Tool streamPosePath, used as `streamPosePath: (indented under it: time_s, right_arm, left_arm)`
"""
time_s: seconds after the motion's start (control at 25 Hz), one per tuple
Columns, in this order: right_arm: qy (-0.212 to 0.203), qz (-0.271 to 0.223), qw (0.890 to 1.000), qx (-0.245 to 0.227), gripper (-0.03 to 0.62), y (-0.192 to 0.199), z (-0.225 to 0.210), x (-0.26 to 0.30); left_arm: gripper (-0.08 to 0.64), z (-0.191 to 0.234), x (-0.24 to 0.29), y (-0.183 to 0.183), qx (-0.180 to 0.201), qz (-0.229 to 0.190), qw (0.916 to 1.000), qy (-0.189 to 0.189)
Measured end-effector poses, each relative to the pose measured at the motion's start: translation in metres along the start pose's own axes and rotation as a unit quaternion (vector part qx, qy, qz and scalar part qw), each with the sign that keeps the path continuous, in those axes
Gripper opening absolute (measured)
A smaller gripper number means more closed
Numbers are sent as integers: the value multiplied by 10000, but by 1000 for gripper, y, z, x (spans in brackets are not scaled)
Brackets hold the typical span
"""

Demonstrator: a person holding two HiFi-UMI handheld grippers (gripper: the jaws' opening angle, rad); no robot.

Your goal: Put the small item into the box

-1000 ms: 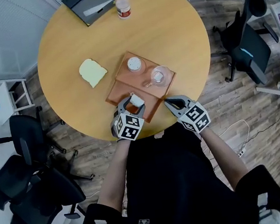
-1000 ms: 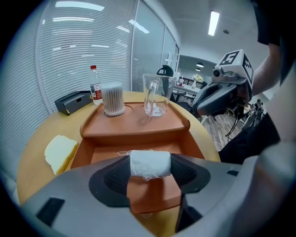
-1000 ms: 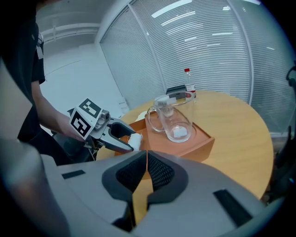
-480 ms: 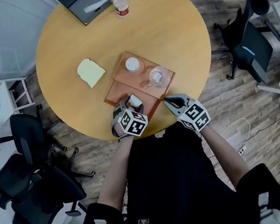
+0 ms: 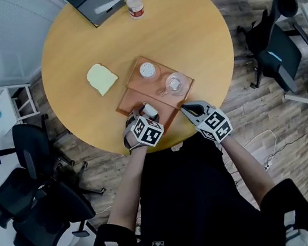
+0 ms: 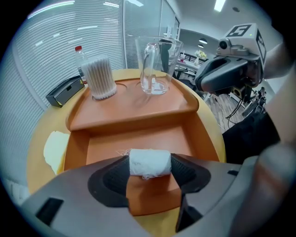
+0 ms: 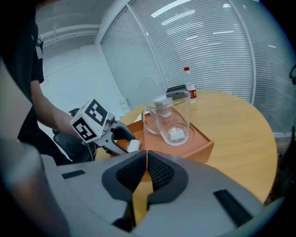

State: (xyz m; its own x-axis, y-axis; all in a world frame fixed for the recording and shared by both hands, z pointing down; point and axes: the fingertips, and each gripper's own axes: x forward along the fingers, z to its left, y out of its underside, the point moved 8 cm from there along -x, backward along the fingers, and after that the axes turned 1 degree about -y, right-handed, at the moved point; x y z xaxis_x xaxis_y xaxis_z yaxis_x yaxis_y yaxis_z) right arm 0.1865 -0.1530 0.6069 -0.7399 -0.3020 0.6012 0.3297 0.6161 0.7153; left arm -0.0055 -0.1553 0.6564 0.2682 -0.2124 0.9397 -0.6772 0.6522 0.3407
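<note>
My left gripper (image 5: 143, 111) is shut on a small white roll (image 6: 149, 162), its ends pressed between the two pads. It hangs tipped steeply down over the near, lower compartment of the orange box (image 6: 138, 143). The roll (image 5: 149, 109) shows just past the marker cube in the head view. The box's raised back step carries a jar of cotton swabs (image 6: 101, 77) and a clear glass mug (image 6: 155, 65). My right gripper (image 5: 186, 109) is shut with nothing in it, at the table's front edge beside the box's right corner. The right gripper view shows the left gripper (image 7: 130, 143) with the roll (image 7: 134, 145).
On the round wooden table (image 5: 198, 33) lie a pale slice-shaped pad (image 5: 102, 78) at the left, a black case (image 5: 96, 2) and a red-capped bottle (image 5: 134, 3) at the far side. Office chairs (image 5: 31, 183) stand round the table.
The left gripper has tipped further downward over the box's near compartment, keeping the roll. The right gripper has not moved.
</note>
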Motion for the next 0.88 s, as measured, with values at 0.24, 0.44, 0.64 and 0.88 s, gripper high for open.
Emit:
streamPosePath:
  time_s: [0.24, 0.44, 0.64, 0.88]
  right_arm:
    - [54, -76, 10000, 29, 6, -4, 4, -2]
    - [71, -109, 9999, -29, 6, -5, 14, -3]
    - [82, -148, 9998, -68, 6, -4, 26, -4]
    - [30, -195, 9997, -114, 6, -3, 47, 1]
  left_arm:
    - [324, 4, -7, -2, -411, -397, 9979, 297]
    - [337, 4, -18, 1, -564, -954, 9937, 149]
    - [334, 1, -37, 10, -539, -1484, 9875, 25]
    - [277, -4, -61, 26, -289, -1727, 9843, -226]
